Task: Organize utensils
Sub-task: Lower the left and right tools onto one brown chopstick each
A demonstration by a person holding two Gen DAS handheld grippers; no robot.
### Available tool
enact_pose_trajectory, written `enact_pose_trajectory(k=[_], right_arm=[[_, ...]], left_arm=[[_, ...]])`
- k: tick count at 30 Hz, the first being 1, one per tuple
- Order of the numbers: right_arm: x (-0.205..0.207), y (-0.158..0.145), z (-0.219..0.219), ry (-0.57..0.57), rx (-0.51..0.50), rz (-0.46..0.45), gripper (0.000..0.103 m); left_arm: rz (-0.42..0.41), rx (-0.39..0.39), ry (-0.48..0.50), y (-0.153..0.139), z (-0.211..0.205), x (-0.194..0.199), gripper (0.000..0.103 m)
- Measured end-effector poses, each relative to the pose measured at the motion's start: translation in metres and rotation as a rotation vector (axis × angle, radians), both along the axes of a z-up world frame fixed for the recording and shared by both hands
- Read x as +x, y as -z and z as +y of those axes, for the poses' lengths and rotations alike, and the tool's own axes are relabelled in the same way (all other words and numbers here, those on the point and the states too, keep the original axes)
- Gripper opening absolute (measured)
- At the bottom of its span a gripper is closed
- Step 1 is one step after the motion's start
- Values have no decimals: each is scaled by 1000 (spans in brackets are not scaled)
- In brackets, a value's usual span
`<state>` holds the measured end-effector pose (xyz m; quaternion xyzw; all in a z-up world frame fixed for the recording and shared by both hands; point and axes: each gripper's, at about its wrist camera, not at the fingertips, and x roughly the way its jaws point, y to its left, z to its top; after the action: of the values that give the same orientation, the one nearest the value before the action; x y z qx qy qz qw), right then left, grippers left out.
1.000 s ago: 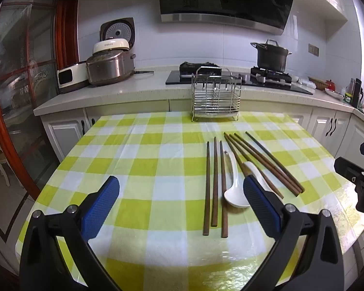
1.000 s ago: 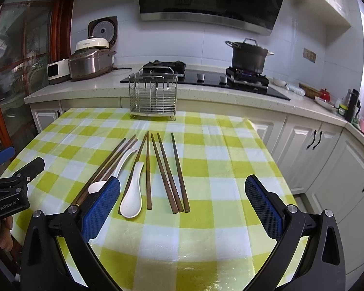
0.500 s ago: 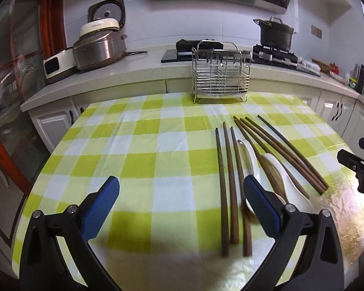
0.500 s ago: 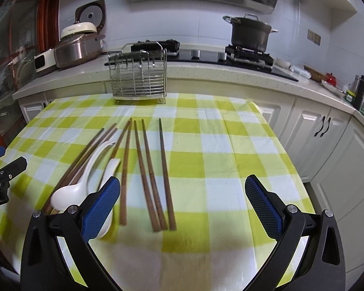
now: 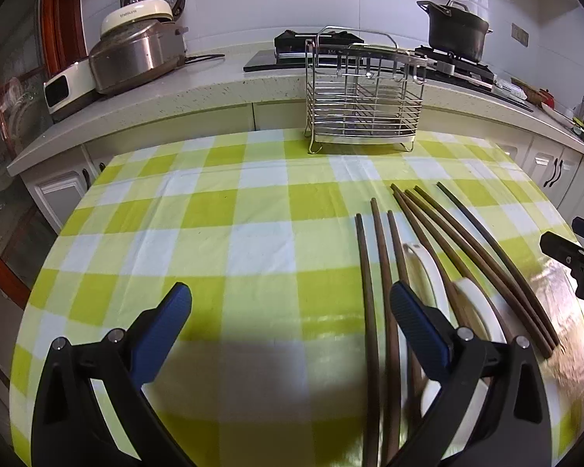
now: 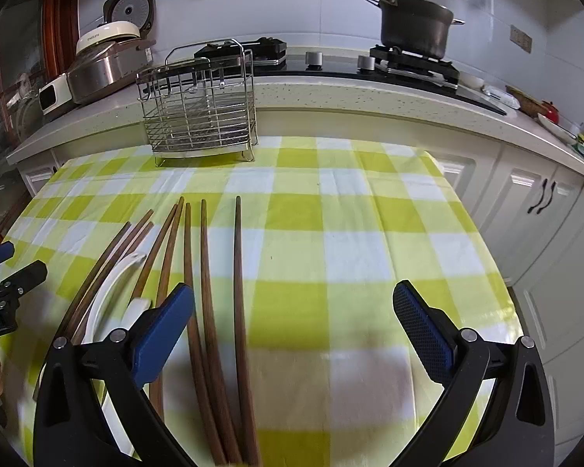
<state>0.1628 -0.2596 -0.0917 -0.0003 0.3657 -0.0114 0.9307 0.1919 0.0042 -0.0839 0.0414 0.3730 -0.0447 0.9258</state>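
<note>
Bare checked tablecloth (image 5: pixel 214 233) left and (image 6: pixel 370 241) right — chopsticks (image 5: pixel 385 272), spoons (image 5: pixel 428 268) crowd middle; wire rack (image 5: pixel 364 95) blocks far edge.

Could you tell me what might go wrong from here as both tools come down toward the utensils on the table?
1. The chopsticks lie packed side by side, so the open right tool may pinch several or scatter them.
2. The white spoons sit wedged among chopsticks; the open left tool could drag neighbours along.
3. The outermost chopsticks seem near the table edge and might roll off.

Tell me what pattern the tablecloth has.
The tablecloth is a yellow-green and white check, clearest in the right wrist view.
</note>
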Motion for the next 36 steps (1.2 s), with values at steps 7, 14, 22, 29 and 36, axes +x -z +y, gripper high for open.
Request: enact_pose_trajectory(k=[7, 14, 22, 29, 36], right_arm=[[22, 9, 2, -24, 15, 33, 79], [30, 19, 3, -18, 0, 66, 72], [38, 28, 4, -52, 36, 105, 58], [48, 35, 10, -83, 42, 134, 49], [71, 37, 22, -138, -8, 143, 42]], left_arm=[[51, 29, 42, 18, -13, 27, 89], [97, 56, 66, 33, -20, 36, 83], [118, 61, 86, 38, -27, 41, 75], [116, 51, 90, 38, -27, 40, 65], [105, 65, 79, 37, -23, 38, 50]])
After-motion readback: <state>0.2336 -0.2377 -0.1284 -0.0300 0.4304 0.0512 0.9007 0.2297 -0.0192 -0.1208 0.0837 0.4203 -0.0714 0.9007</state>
